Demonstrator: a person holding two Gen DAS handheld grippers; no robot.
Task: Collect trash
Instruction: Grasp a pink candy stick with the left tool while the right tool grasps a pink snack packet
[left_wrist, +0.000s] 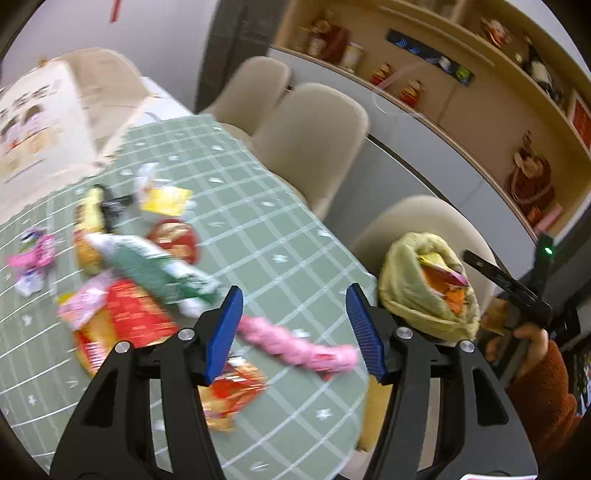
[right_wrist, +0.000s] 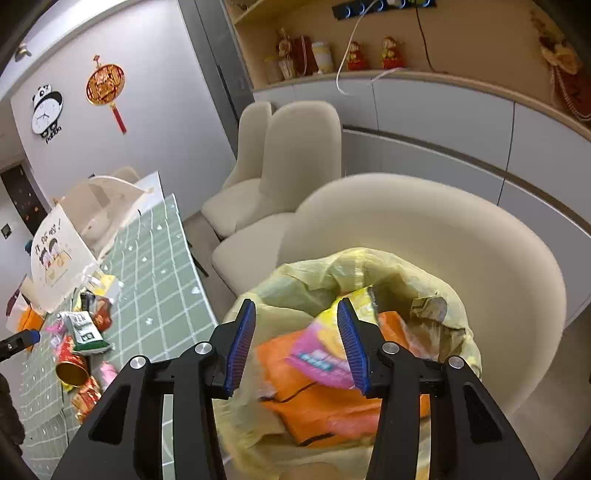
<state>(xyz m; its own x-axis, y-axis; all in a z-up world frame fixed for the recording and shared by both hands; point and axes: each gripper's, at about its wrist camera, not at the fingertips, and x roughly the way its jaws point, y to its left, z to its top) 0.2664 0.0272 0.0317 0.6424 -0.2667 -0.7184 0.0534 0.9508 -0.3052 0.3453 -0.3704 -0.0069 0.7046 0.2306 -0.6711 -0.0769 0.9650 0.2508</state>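
Here the left gripper (left_wrist: 294, 325) hangs over the table (left_wrist: 236, 206), its jaws spread with nothing pinched; a pink wrapper (left_wrist: 295, 345) lies on the green checked cloth below the gap, not touched by either blue pad. From that gripper, the rest of the trash is scattered toward ten o'clock: a green packet (left_wrist: 155, 269), a red packet (left_wrist: 129, 317), a red tin (left_wrist: 173, 240), a yellow wrapper (left_wrist: 166, 199) and a small pink wrapper (left_wrist: 33, 254) at the far left, all blurred. At two o'clock, just off the table's edge, sits the yellow bag (left_wrist: 428, 284), on a cream chair (left_wrist: 424, 221), with wrappers showing in its mouth. In the right wrist view, the right gripper (right_wrist: 296, 343) hovers above that bag (right_wrist: 295, 280), jaws spread and clamping nothing. Below the gap, inside the bag, lie an orange packet (right_wrist: 325, 402) and, on top of it, a pink and yellow wrapper (right_wrist: 317, 354), blurred. At nine o'clock from this gripper the table (right_wrist: 159, 258) carries the same litter beside a white paper bag (right_wrist: 59, 254). A hand (left_wrist: 532, 343) in a rust sleeve grips the right gripper's handle at the left view's right edge.
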